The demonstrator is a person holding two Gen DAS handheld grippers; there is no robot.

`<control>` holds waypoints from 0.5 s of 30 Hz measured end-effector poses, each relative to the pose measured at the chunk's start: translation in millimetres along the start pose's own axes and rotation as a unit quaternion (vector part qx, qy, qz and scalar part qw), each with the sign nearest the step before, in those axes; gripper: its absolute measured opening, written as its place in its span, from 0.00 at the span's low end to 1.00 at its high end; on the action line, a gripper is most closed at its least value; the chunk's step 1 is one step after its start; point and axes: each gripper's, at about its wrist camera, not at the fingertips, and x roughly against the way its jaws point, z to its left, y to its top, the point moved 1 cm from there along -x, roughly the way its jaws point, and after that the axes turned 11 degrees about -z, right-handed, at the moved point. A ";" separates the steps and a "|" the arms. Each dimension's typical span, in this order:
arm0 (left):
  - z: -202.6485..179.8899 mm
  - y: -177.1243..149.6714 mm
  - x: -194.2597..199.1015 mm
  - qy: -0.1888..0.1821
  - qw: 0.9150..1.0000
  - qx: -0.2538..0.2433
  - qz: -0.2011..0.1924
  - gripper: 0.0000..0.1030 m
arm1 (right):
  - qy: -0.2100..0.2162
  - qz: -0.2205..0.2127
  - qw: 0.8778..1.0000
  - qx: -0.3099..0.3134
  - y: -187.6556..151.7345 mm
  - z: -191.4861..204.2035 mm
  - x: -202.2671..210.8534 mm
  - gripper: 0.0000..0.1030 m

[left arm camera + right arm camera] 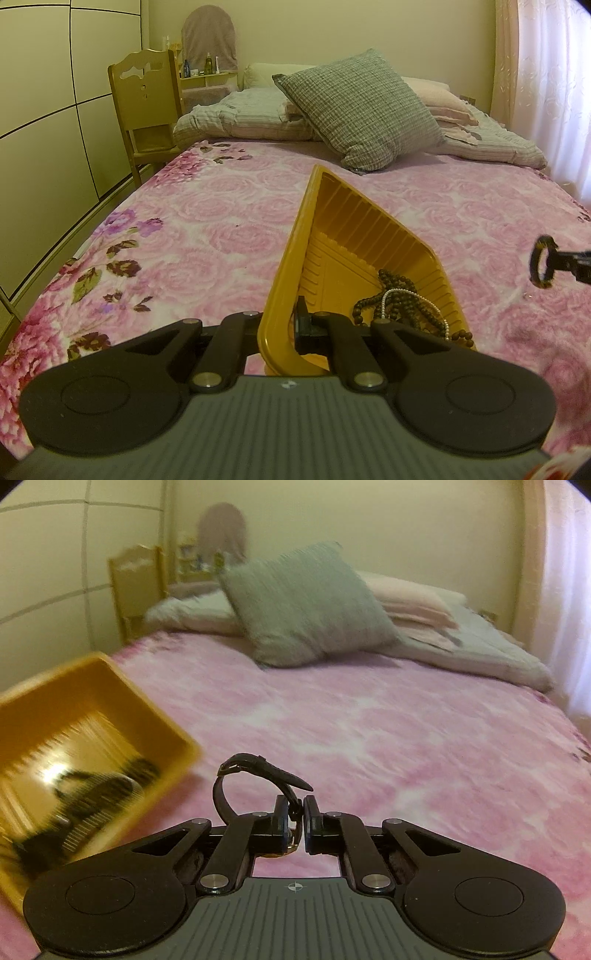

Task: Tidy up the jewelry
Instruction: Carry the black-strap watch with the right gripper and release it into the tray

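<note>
I am holding the yellow tray (295, 258) tilted with the left gripper (288, 328), jaws clamped narrow on its near wall, one pad inside and one outside. The dark bead strands (402, 295) and the white pearl strand (413, 301) are lying bunched in the tray's low near corner.

I am carrying a black-strapped watch (255, 775) in the right gripper (294, 819), jaws nearly closed and pinching it by the strap close to the gold case. The looped strap is standing up free above the fingers, clear of the pink floral bedspread (406, 738). The tray is sitting to the left of this gripper, not yet under the watch.

Risks I am noting:
- The grip is on thin strap near the case, so the watch may swivel or slip out during a quick swing toward the tray.
- The free loop could snag the tray rim on the way in.
- The tray is being held by one wall only; the tilt may let the beads slide over the low edge or the tray twist in the pads.

View differences: the right wrist view is showing the pinch point and gold case, but is motion-blurred, so the tray contents are smeared. The left wrist view is sharp on the beads and tray grip, showing the watch only as a small dark ring at the right edge.
</note>
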 end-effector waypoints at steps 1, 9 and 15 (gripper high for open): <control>-0.5 -0.3 0.2 0.000 1.000 0.001 0.000 0.06 | 0.013 -0.002 1.000 -0.003 5.1 8.2 -0.2 0.08; -0.3 -0.2 0.1 0.000 1.000 0.000 0.000 0.06 | 0.107 0.007 0.994 -0.014 17.9 70.9 -19.2 0.08; -1.1 -0.4 1.4 -0.001 1.000 0.001 -0.001 0.06 | 0.153 0.022 0.988 -0.007 16.8 114.4 -34.3 0.08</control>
